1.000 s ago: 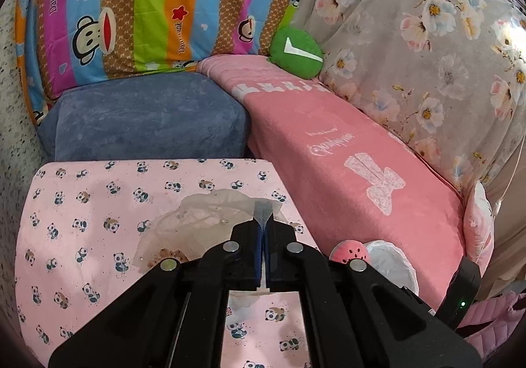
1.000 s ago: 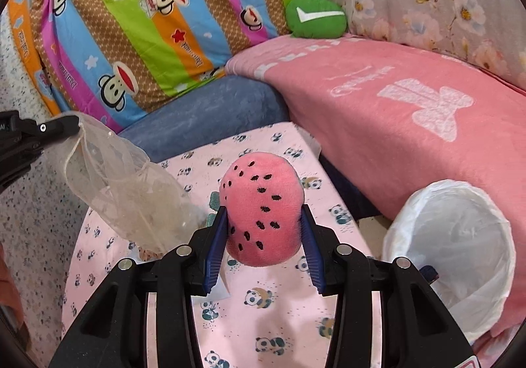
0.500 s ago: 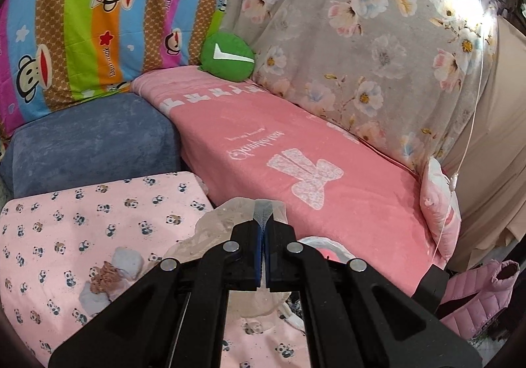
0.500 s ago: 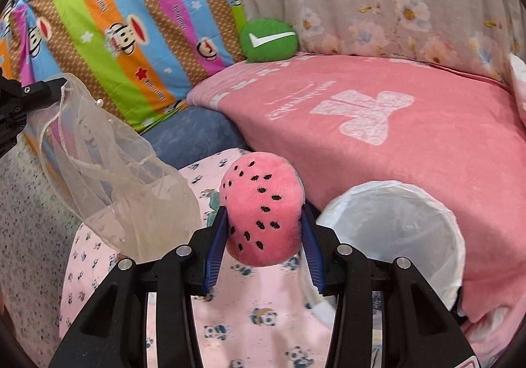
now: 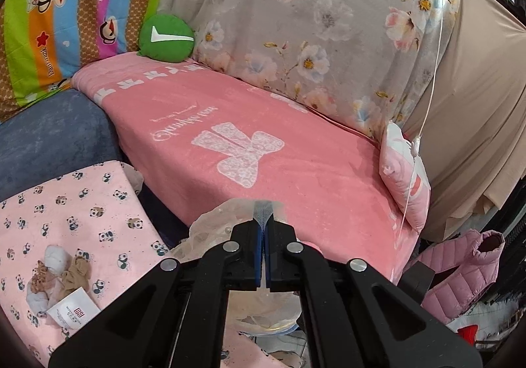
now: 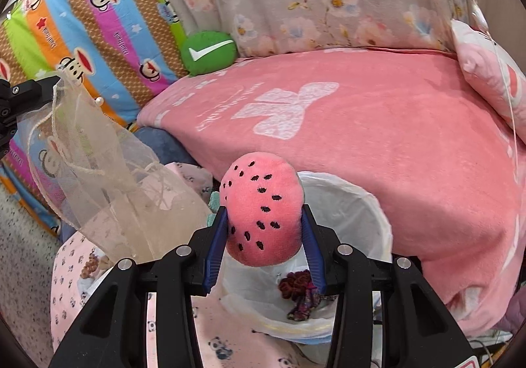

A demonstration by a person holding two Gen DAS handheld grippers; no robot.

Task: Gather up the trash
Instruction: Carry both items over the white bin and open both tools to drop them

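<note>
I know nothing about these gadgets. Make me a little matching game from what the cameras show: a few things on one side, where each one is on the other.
Things:
1. pink watermelon plush
2. sheer mesh bag
3. green cushion
4. dark scrunchie

Places:
A. lying inside the white-lined bin
B. at the back corner of the pink blanket
C. clamped in the right gripper
D. hanging from the left gripper

Pairs: 1-C, 2-D, 3-B, 4-A

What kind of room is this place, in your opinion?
Probably a bedroom or living corner at home: a pink blanket covers a sofa or bed, a floral sheet hangs behind it, and a bin with a white liner stands beside it.
</note>
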